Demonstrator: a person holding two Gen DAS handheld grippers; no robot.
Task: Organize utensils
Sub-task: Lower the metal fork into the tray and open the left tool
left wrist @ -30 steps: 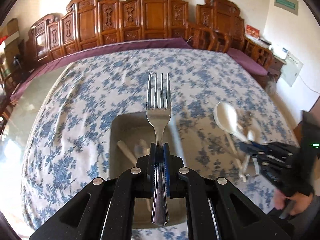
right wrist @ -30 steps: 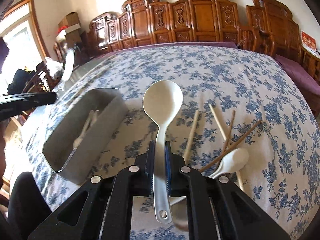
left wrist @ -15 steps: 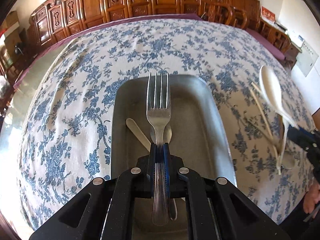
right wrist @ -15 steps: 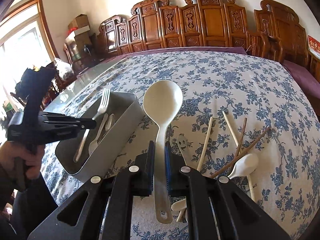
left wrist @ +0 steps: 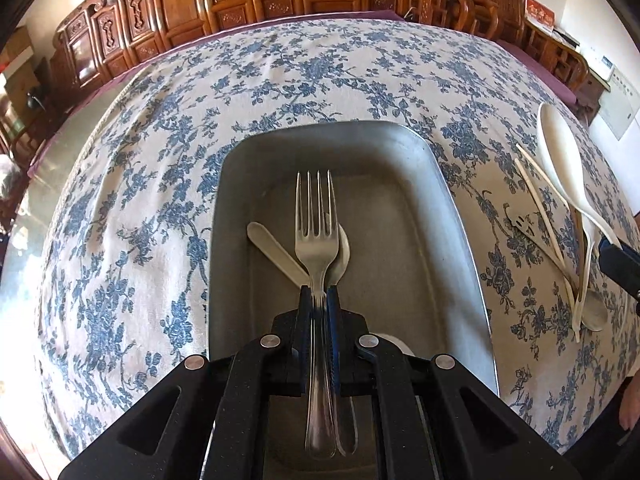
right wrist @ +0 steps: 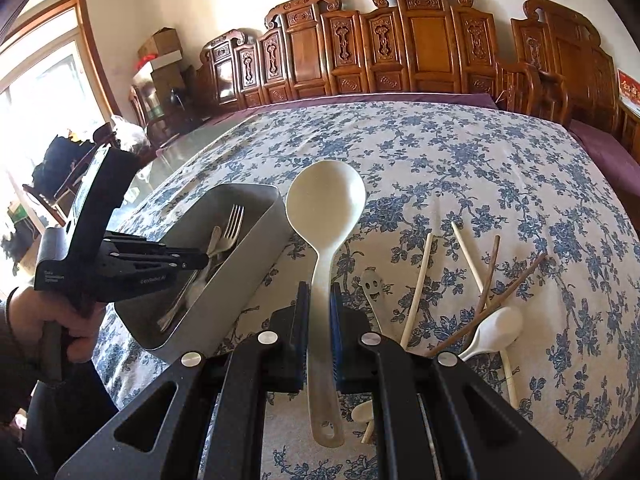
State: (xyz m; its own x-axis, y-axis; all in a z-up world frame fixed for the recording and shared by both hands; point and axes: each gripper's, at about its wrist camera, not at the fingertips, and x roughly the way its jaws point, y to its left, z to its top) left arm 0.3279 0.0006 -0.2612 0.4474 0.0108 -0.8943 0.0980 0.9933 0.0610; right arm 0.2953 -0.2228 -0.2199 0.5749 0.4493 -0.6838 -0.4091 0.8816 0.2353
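Note:
My left gripper [left wrist: 319, 300] is shut on the handle of a steel fork [left wrist: 316, 232], tines pointing forward, low inside the grey metal tray [left wrist: 452, 208]. Under the fork lie a white handle [left wrist: 276, 252] and a white spoon [left wrist: 343, 256]. In the right wrist view the left gripper [right wrist: 200, 258] reaches into the tray [right wrist: 248, 264] with the fork [right wrist: 232, 228]. My right gripper [right wrist: 319, 300] is shut on the handle of a large cream spoon [right wrist: 324, 208], held above the cloth to the right of the tray.
Loose on the flowered tablecloth [right wrist: 460, 168] to the right lie pale chopsticks [right wrist: 416, 288], brown chopsticks [right wrist: 512, 280], a white spoon [right wrist: 496, 332] and a small smiley-face utensil [right wrist: 372, 280]. A person's hand [right wrist: 48, 320] grips the left tool. Carved wooden chairs [right wrist: 400, 52] line the far side.
The left gripper has come down with the fork and tipped forward, from above the tray to low inside it. The right gripper and its cream spoon have stayed put.

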